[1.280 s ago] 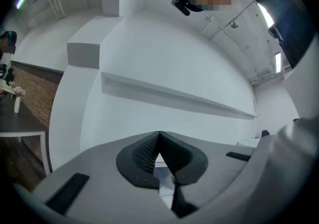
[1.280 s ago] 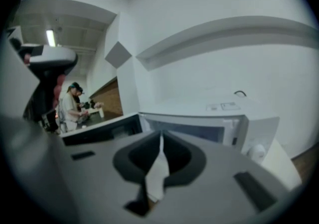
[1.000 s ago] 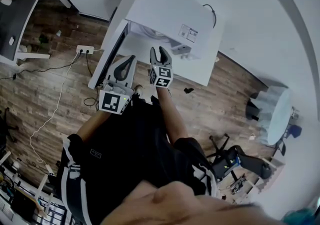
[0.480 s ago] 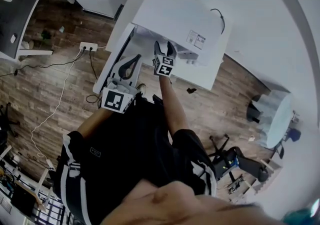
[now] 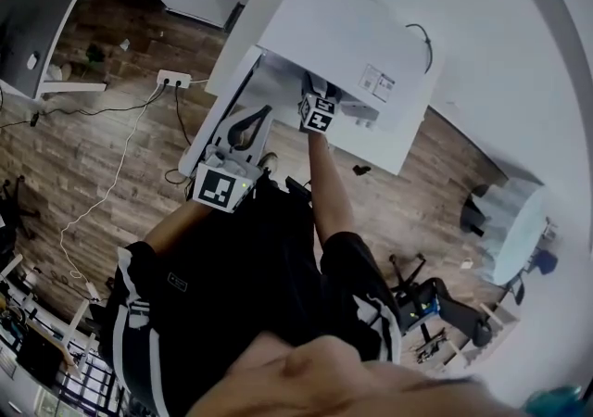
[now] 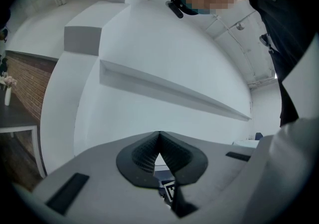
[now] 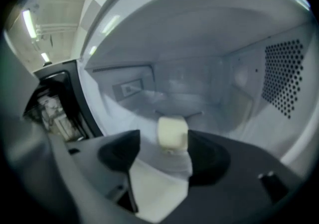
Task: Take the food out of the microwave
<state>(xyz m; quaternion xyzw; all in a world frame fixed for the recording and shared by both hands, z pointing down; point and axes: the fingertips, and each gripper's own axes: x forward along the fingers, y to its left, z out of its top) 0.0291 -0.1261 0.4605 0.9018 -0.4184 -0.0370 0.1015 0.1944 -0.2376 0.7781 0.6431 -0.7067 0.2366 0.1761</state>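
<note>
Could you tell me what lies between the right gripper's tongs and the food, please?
Nothing: in the right gripper view, the right gripper, its tongs just opening, frames the pale food block, with only bare white surface between.

The microwave [image 5: 343,35] is hiding the right gripper's [image 5: 317,93] tips in the head view, and the food [image 7: 172,133] is looking kinda blurry.

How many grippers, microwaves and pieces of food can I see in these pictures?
grippers: 2, the left gripper and the right gripper
microwave: 1
piece of food: 1, a pale block inside the microwave
total: 4
</note>
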